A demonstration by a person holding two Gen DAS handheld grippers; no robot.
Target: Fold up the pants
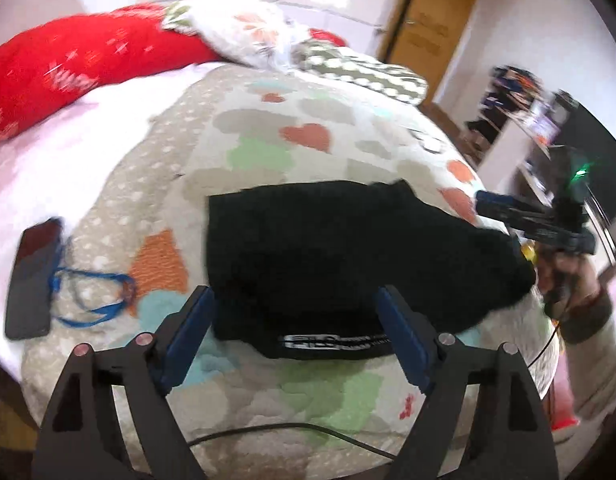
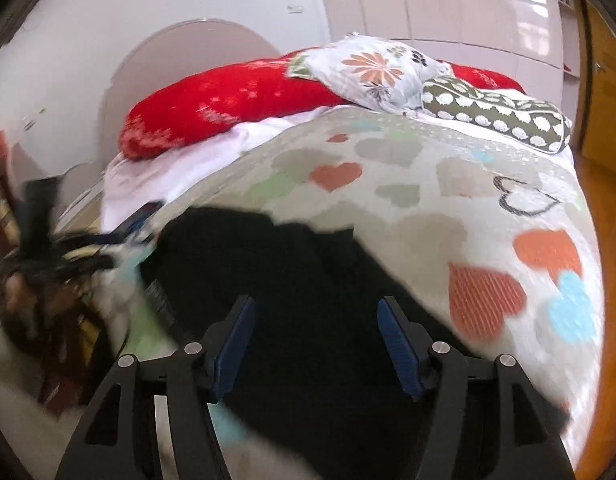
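Note:
Black pants (image 1: 340,256) lie folded in a compact bundle on the heart-patterned blanket (image 1: 268,136), their lettered waistband (image 1: 332,342) at the near edge. My left gripper (image 1: 294,290) is open, its blue pads wide apart over that near edge and pressing on nothing. In the left wrist view my right gripper (image 1: 508,212) shows blurred at the pants' right end, held by a hand (image 1: 568,280). From its own camera the right gripper (image 2: 316,301) stands open just above the dark pants (image 2: 308,280). The left gripper (image 2: 68,248) is a blur at the far left.
A dark phone (image 1: 32,276) with a blue lanyard (image 1: 92,296) lies left of the pants. A red pillow (image 2: 228,108), floral pillow (image 2: 372,72) and dotted bolster (image 2: 496,116) sit at the bed's head. A black cable (image 1: 292,432) crosses the near blanket edge. Wooden floor (image 2: 604,240) borders the right.

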